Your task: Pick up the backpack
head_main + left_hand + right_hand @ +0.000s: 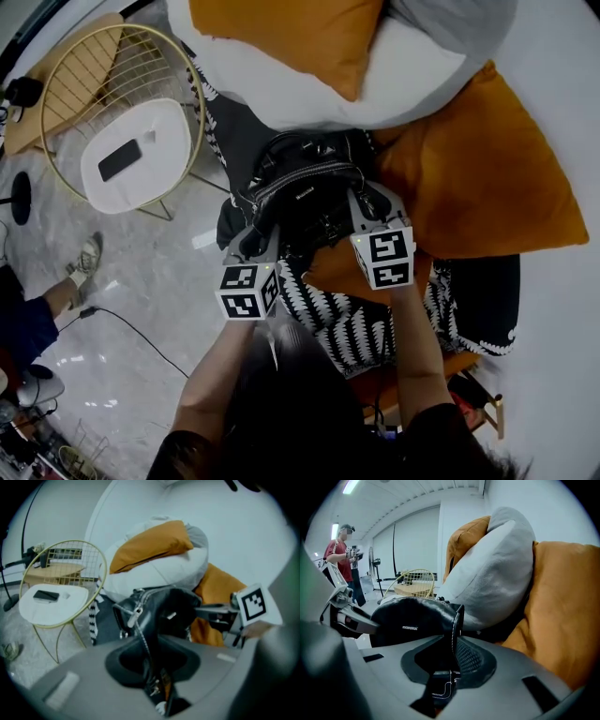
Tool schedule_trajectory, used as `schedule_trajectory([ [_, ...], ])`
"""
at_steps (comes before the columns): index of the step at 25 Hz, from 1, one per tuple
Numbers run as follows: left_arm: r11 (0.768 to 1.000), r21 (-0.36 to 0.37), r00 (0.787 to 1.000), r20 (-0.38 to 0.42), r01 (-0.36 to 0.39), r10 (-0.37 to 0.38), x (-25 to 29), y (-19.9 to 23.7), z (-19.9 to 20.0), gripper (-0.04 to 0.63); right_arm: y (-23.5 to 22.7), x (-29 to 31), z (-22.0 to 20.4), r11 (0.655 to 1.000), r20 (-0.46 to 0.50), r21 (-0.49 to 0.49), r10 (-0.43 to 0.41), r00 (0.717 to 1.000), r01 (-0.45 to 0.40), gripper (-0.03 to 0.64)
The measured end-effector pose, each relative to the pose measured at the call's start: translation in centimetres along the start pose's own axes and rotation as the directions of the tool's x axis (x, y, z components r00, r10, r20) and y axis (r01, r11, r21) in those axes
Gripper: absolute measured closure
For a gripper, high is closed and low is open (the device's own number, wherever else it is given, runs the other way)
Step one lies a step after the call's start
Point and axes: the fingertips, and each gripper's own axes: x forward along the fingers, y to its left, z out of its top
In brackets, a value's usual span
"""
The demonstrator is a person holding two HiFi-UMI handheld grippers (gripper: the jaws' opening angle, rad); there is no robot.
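The black leather backpack (305,192) lies on a seat between orange cushions. My left gripper (255,236) grips its left side and my right gripper (367,200) its right side. In the left gripper view the jaws of the left gripper (152,665) are shut on a dark strap with a zip chain, and the backpack (164,609) bulges just beyond. In the right gripper view the right gripper (447,665) is shut on a stitched strap edge of the backpack (412,616). The pads themselves are hidden by the fabric.
A large orange cushion (478,159) is at the right and a grey-white pillow (375,66) behind the bag. A black-and-white patterned cloth (347,328) lies below it. A white side table (164,131) in a gold wire frame holds a phone (120,159). A person's foot (86,262) is on the floor.
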Motion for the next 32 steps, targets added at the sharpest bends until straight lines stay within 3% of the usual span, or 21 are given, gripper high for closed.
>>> schedule_trajectory([
  [8,1.000,0.021,1.000,0.018,0.022,-0.023,-2.1,-1.1,0.9,0.532,0.0,-2.7,0.7,0.998,0.002,0.036,-0.041,0.999,0.041,0.555],
  [17,0.998,0.054,0.998,0.054,0.009,-0.012,-4.9,-1.0,3.3,0.537,1.3,-5.7,1.5,0.997,0.012,0.068,-0.030,0.999,0.029,0.563],
  [32,0.985,0.166,0.983,0.168,0.049,-0.078,-12.4,-3.6,9.0,0.540,2.9,-13.4,7.0,0.991,0.127,0.125,-0.065,0.990,0.049,0.572],
])
